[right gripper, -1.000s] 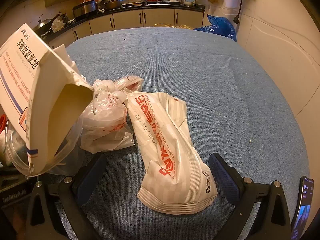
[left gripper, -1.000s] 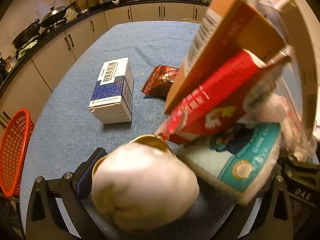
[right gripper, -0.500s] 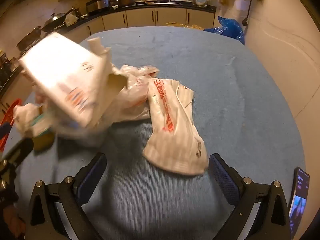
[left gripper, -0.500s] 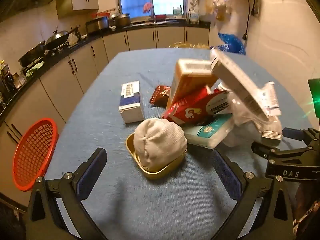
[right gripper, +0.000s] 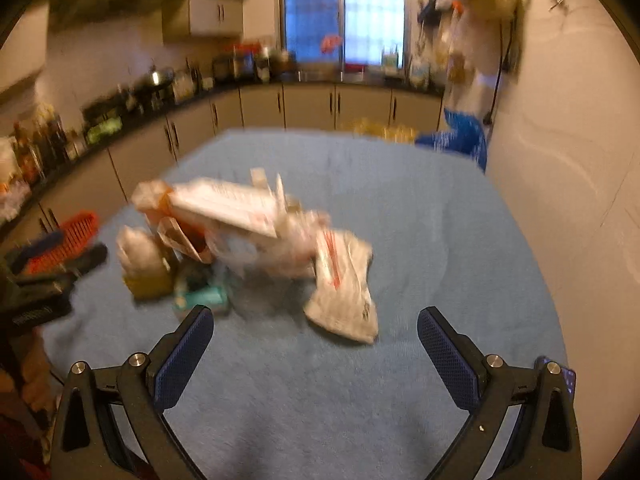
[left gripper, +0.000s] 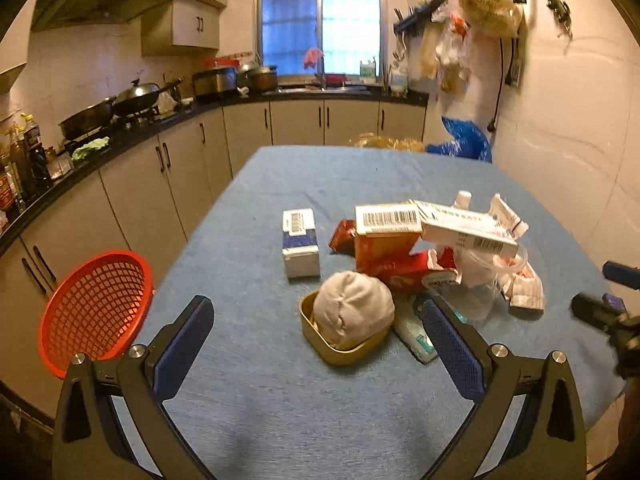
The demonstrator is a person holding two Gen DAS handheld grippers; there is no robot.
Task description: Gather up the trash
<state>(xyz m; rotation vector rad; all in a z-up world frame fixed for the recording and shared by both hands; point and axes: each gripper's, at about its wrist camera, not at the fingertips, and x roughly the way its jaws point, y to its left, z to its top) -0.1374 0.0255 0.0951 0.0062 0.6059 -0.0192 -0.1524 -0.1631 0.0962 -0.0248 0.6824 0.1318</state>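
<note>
Both hand-held grippers have pulled back from the trash pile since the earlier frames, so the heap that filled the left wrist view a second ago now sits mid-tabletop with bare cloth in front of it. The left hand-held gripper (left gripper: 316, 340) has its fingers wide apart and holds nothing; the right hand-held gripper (right gripper: 316, 342) is likewise spread and empty, though its view is smeared by motion.

The trash is gathered in one cluster on the blue tabletop (left gripper: 248, 392). Nearest is a gold tin (left gripper: 340, 346) with a crumpled white wad (left gripper: 352, 308) sitting in it. Behind it lie a red packet (left gripper: 404, 268), an orange carton (left gripper: 386, 228) with its barcode up, and a long white box (left gripper: 464, 228) leaning across the top of a clear plastic bag (left gripper: 480, 280). A teal-and-white pack (left gripper: 416, 332) pokes out beside the tin. A blue-and-white box (left gripper: 300, 242) stands slightly apart to the left, and a printed white bag (right gripper: 344, 284) trails off the pile's right side.

The red mesh basket (left gripper: 96, 308) sits at the tabletop's left edge, seemingly empty. By my reading, the gathering is largely done, but nothing has gone into the basket yet, so the whole transfer remains.
</note>
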